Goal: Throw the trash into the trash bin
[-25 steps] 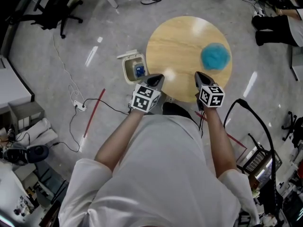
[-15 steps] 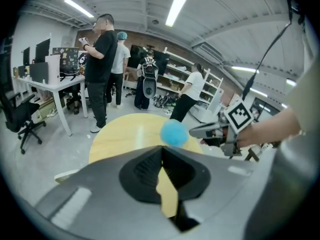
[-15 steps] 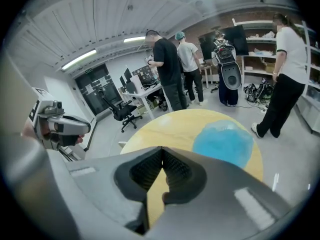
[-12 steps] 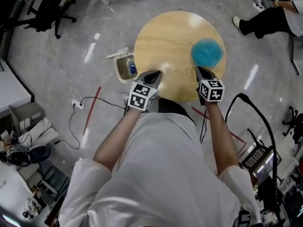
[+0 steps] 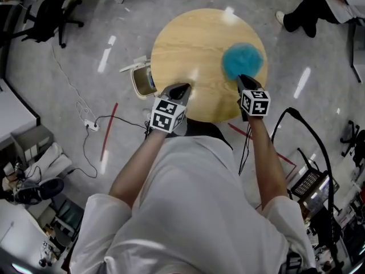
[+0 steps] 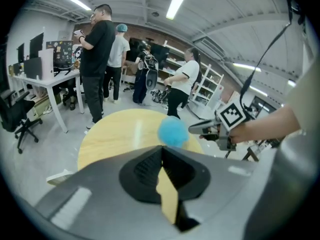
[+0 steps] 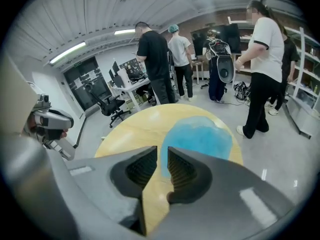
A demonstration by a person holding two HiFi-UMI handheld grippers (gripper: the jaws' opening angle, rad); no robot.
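Note:
A fluffy blue wad of trash [image 5: 242, 60] lies on the right side of the round wooden table [image 5: 191, 47]. My right gripper [image 5: 242, 80] hovers just short of the wad, its tips at the wad's near edge. Its jaws have just been opening and now stand a narrow gap apart, with nothing between them [image 7: 163, 151]; the blue wad [image 7: 200, 136] lies straight ahead. My left gripper [image 5: 181, 88] is shut and empty over the table's near edge [image 6: 161, 151]. The small trash bin [image 5: 141, 80], lid open, stands on the floor at the table's left, partly hidden by the tabletop.
Several people [image 6: 102, 64] stand beyond the table near desks and shelves. An office chair [image 5: 48, 13] is at the far left. Cables and a power strip [image 5: 91, 124] lie on the floor, beside a red strip [image 5: 108, 130]. A black cable loop [image 5: 305, 133] hangs at my right.
Both grippers have moved forward over the table; the right one has come up to the blue wad and its jaws have parted slightly. The left stays shut.

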